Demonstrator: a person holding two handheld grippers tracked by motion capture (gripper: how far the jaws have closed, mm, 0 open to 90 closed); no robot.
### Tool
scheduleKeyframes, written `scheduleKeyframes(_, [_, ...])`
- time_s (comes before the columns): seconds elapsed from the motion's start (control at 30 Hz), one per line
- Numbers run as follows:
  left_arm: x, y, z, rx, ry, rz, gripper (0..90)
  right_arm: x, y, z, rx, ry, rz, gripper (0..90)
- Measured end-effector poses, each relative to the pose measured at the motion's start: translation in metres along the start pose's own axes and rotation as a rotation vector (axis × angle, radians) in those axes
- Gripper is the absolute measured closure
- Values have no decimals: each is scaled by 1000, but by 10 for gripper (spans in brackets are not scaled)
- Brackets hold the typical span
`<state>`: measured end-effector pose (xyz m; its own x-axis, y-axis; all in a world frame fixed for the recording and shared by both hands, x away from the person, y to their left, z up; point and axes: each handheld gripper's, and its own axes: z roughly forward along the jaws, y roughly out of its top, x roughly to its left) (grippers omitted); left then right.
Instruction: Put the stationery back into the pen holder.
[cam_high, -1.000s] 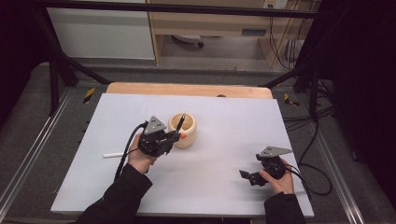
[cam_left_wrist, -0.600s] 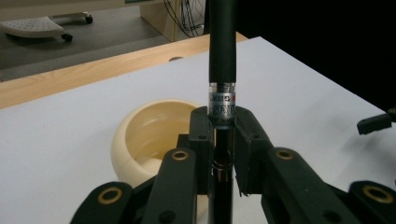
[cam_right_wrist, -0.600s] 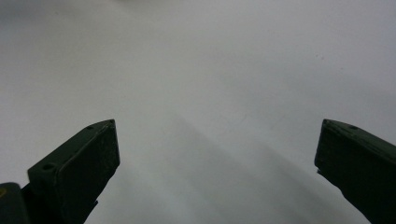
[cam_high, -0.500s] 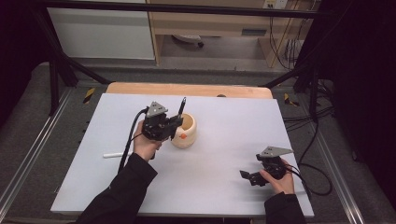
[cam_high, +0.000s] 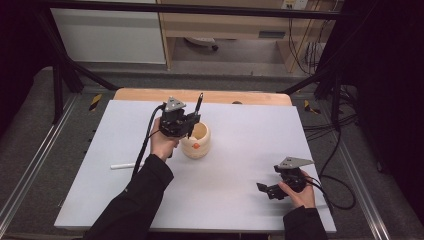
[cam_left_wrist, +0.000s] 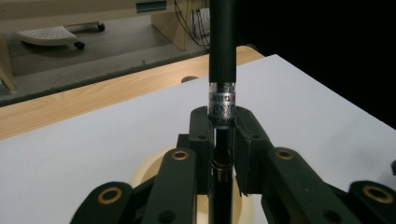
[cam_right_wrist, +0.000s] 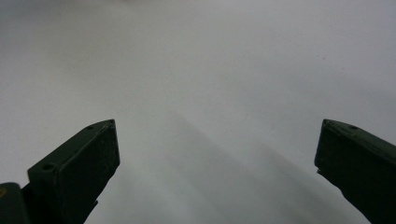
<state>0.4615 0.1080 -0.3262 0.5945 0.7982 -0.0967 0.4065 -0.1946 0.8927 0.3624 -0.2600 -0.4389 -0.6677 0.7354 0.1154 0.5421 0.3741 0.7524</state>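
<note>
your left gripper (cam_high: 192, 125) is clamped on a black pen (cam_high: 199, 102), and in the left gripper view (cam_left_wrist: 223, 140) you can see both jaws pressed against the barrel just under its silver printed band. the pen (cam_left_wrist: 222, 42) stands close to upright, its top end rising above the jaws and leaning slightly toward the far side of the table in the high view. your gripper hangs over the near-left rim of the cream cup (cam_high: 198, 142), and the left gripper view shows that cup (cam_left_wrist: 144, 172) right below the jaws, with the pen's lower end dropping behind them so you cannot tell whether the tip is inside the cup or above it. the cup sits upright on the white table (cam_high: 240, 125), a little left of centre, with a small orange mark on its near side. a white stick (cam_high: 122, 165) lies flat on the table to the left of your left forearm, well apart from the cup. your right gripper (cam_high: 264, 189) rests low near the table's near-right corner, far from the cup, with your hand wrapped around its body. in the right gripper view (cam_right_wrist: 217, 158) its jaws stand wide apart with nothing between them, just the bare white table (cam_right_wrist: 210, 70) below.
</note>
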Motion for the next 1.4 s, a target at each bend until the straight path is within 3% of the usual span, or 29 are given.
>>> scheduleKeyframes(0.27, [7, -4, 16, 2, 8, -11, 786, 1, 0, 0, 2, 6, 5, 7])
scheduleKeyframes(0.77, [12, -16, 42, 37, 8, 5, 786, 1, 0, 0, 3, 13, 1, 7])
scheduleKeyframes(1.4, [19, -44, 50, 85, 3, -3, 785, 1, -1, 1, 10, 16, 0, 7])
